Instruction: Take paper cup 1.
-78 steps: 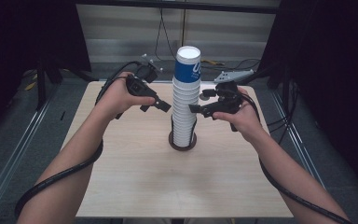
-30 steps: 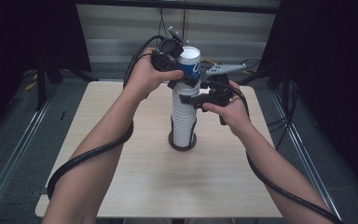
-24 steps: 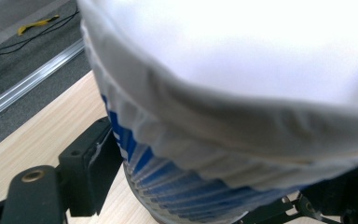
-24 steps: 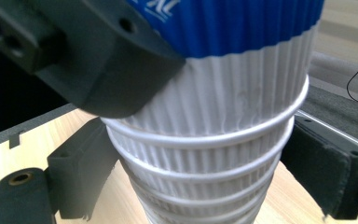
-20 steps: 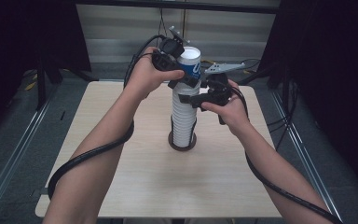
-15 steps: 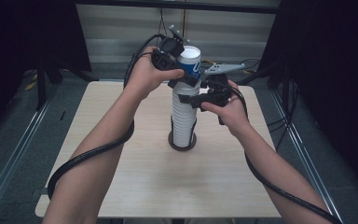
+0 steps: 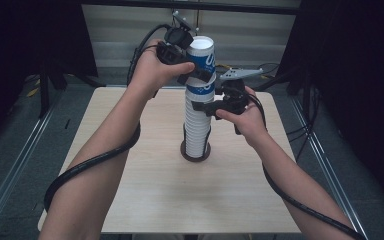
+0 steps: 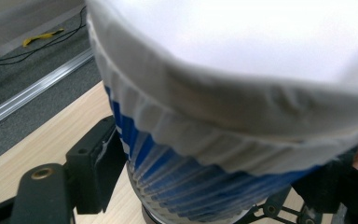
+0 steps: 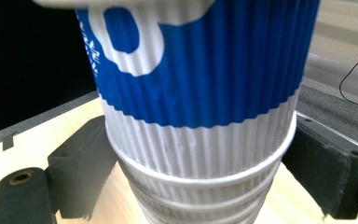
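Blue-and-white ribbed paper is what I am working with: a tall stack of cups [image 7: 196,122] standing on a dark round base [image 7: 196,152] near the middle of the wooden table [image 7: 130,180]. The top cup [image 7: 201,62] sits highest, and my left gripper [image 7: 187,70] is on it, just under the rim.

Compared with a second ago, my left jaws have just been closing, and the top cup is between them. In the left gripper view the dark jaw on the left lies against the fluted wall of the top cup [image 8: 205,158]; the other jaw is hidden behind the cup, so I judge the pads are pressing, though I cannot see both. In the high view that hand now sits a little higher than it did half a second ago, and the cup's rim with it.

My right gripper [image 7: 207,107] has not shifted. In its own view the jaws flank the stack [image 9: 200,182] just below the blue band, close to the white rims, steadying the cups beneath; whether both pads fully press I cannot tell for certain, but they look in contact.

I read this as the separation starting: the top cup is gripped and beginning to lift off while the rest is held down. A straight upward pull should free it without dragging the next cup along.
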`<action>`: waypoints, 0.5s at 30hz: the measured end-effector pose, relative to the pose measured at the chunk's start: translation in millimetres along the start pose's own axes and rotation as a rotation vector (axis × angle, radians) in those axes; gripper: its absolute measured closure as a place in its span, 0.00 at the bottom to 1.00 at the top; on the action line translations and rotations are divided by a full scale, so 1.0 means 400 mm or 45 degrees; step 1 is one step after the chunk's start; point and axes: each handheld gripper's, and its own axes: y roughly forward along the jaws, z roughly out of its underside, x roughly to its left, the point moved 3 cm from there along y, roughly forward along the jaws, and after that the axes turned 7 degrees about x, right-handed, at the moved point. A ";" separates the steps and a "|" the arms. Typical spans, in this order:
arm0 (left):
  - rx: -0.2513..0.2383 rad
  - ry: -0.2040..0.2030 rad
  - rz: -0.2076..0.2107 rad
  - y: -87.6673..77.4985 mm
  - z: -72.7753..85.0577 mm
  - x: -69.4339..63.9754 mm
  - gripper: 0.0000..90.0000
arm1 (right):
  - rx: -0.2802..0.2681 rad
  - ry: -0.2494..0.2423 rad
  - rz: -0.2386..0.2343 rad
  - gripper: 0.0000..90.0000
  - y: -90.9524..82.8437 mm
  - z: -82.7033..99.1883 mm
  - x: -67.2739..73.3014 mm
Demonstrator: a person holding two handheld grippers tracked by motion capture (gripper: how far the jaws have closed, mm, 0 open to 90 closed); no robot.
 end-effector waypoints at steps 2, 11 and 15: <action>0.005 0.001 -0.005 -0.005 -0.004 0.000 0.23 | 0.001 0.001 -0.001 0.13 0.000 0.000 0.000; 0.020 -0.005 -0.026 -0.027 -0.027 -0.005 0.23 | 0.002 0.000 -0.004 0.14 -0.002 0.001 0.000; 0.005 -0.005 -0.041 -0.046 -0.040 -0.006 0.23 | 0.006 0.005 -0.005 0.14 -0.002 0.002 0.000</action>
